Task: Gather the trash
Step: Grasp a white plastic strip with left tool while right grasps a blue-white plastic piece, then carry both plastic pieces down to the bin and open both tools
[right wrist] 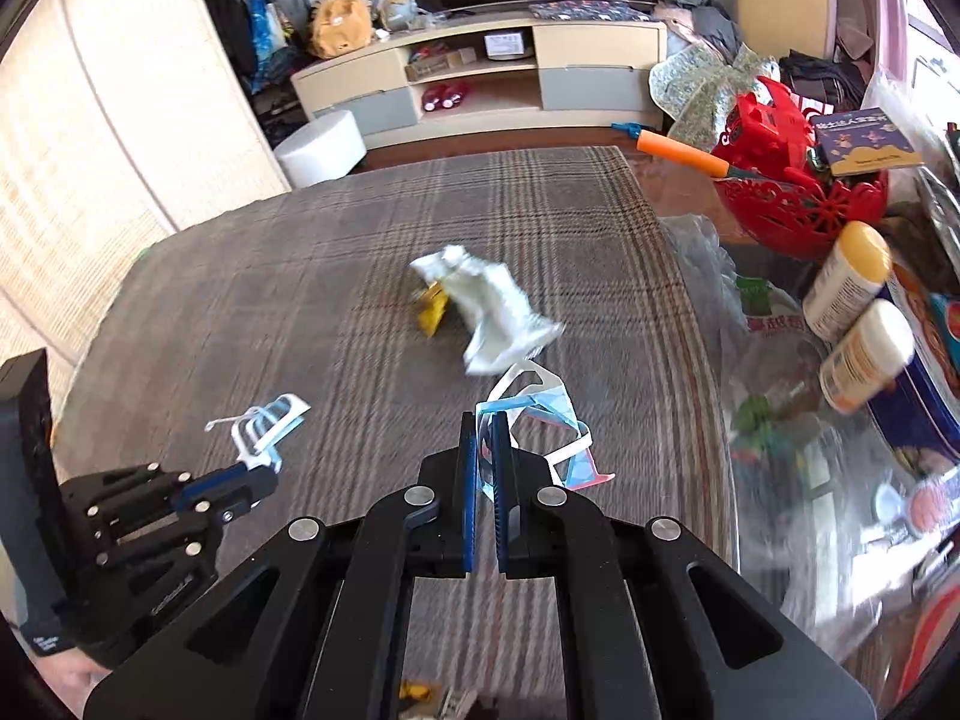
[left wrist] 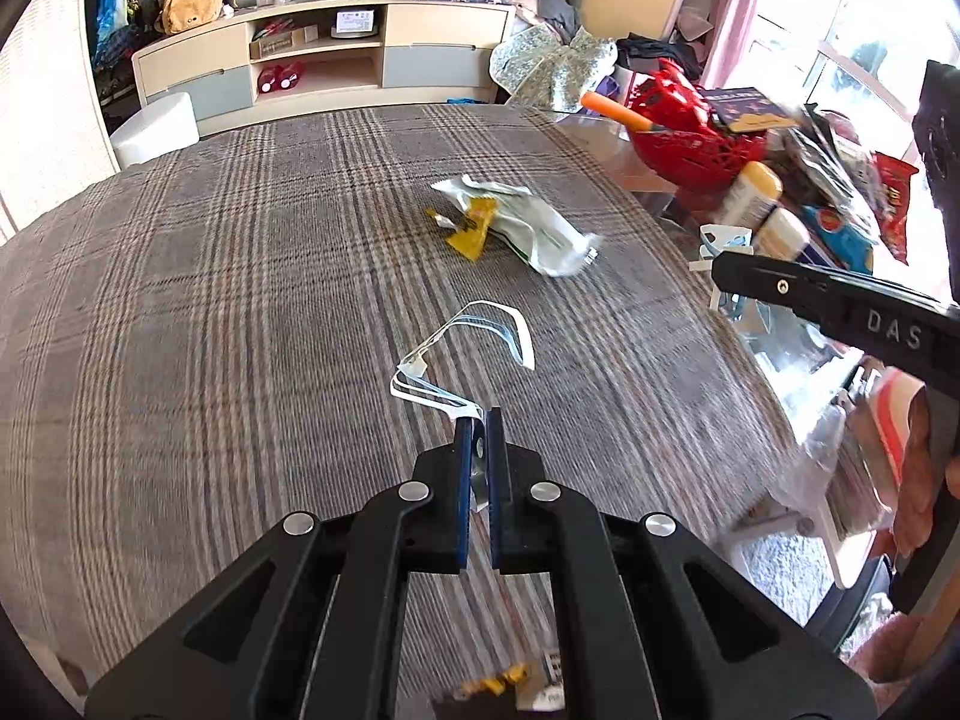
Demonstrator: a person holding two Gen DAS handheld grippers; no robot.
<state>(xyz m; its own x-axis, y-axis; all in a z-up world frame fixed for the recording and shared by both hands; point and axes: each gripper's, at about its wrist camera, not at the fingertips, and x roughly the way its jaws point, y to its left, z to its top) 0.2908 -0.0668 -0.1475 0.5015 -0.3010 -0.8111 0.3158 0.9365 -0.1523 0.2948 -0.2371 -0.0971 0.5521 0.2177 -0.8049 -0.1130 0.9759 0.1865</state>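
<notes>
We hold one strip point(left wrist: 462, 354) clamped in the left claw point(left wrist: 478, 420), another strip point(right wrist: 534, 414) in the right claw point(right wrist: 485, 426), both above the counter point(left wrist: 210, 300)

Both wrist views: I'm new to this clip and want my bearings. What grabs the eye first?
Each tool is shut on a scrap of blue-and-white plastic strips: the left tool on its strip scrap, the right tool on a strip tangle. Beyond them, mid plaid cloth, lies a crumpled white wrapper with a yellow scrap.
</notes>
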